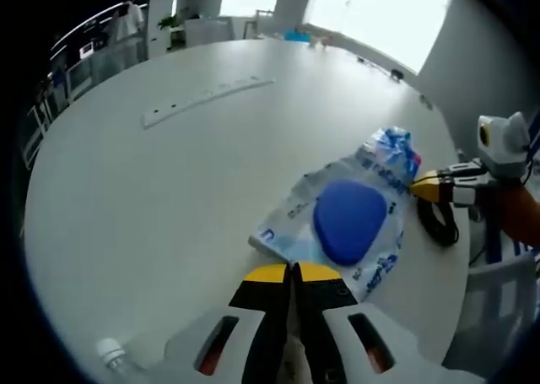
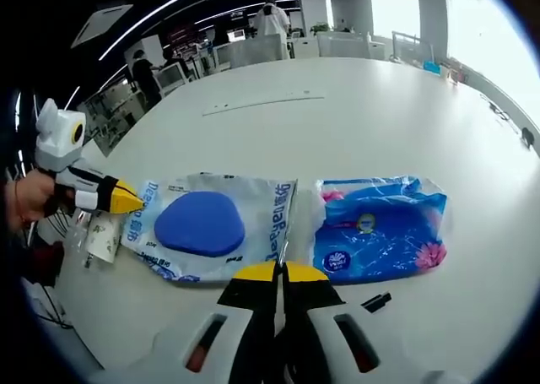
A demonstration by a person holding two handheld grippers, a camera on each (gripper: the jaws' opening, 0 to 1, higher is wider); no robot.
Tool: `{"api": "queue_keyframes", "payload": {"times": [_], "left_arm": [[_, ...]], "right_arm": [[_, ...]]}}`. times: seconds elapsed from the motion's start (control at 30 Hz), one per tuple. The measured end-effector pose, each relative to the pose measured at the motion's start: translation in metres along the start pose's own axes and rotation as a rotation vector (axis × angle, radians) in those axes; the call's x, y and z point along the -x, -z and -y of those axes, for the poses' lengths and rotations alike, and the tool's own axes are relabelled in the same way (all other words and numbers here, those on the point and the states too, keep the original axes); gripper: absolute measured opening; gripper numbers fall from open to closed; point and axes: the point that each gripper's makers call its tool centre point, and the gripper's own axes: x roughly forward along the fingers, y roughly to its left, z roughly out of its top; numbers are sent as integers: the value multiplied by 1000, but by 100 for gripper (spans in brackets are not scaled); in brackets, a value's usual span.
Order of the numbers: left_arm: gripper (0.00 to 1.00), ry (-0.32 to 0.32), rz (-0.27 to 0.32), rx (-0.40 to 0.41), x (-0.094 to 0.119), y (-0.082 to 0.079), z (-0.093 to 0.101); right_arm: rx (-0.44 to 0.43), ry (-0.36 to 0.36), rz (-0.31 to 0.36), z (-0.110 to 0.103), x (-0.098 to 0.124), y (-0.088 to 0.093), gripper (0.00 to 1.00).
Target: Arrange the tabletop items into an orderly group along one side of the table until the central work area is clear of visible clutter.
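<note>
The white table (image 2: 396,105) is spreading wide under both cameras, and everything here is placed against it. A long white strip (image 2: 263,102), perhaps a power strip, is lying flat far out toward the table's middle, well apart from the rest.

Near the table's edge, a clear plastic pack (image 2: 209,225) with a rounded blue shape printed on it is lying flat. Blue lettering is running along its sides, but it is too small and warped to read for certain. Just beside it, touching or nearly touching along one end, a blue tissue-style pack (image 2: 381,232) is lying flat too; a round white-and-blue badge and a pink flower are showing on it, with no wording legible. In the left gripper view the clear pack (image 1: 337,219) is sitting nearer, with the blue pack (image 1: 395,148) crumpled beyond it.

The right gripper (image 2: 279,273) is pointing at the seam between the two packs, its yellow-tipped jaws pressed together with nothing seen between them. The left gripper (image 1: 292,273) is hovering over the table at the clear pack's near end, jaws likewise closed and empty as far as can be seen.

A small paper-labelled packet (image 2: 104,236) is lying at the table's edge beyond the clear pack. A small black object (image 2: 376,301) is resting near the blue pack. A black cable loop (image 1: 437,222) is lying by the table's edge.
</note>
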Motion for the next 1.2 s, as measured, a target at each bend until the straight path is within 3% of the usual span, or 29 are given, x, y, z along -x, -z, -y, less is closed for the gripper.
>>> {"api": "queue_keyframes", "payload": {"times": [1.2], "left_arm": [[2, -6, 4, 19, 2, 1, -3]], "right_arm": [[-13, 3, -3, 4, 0, 5, 5]]}}
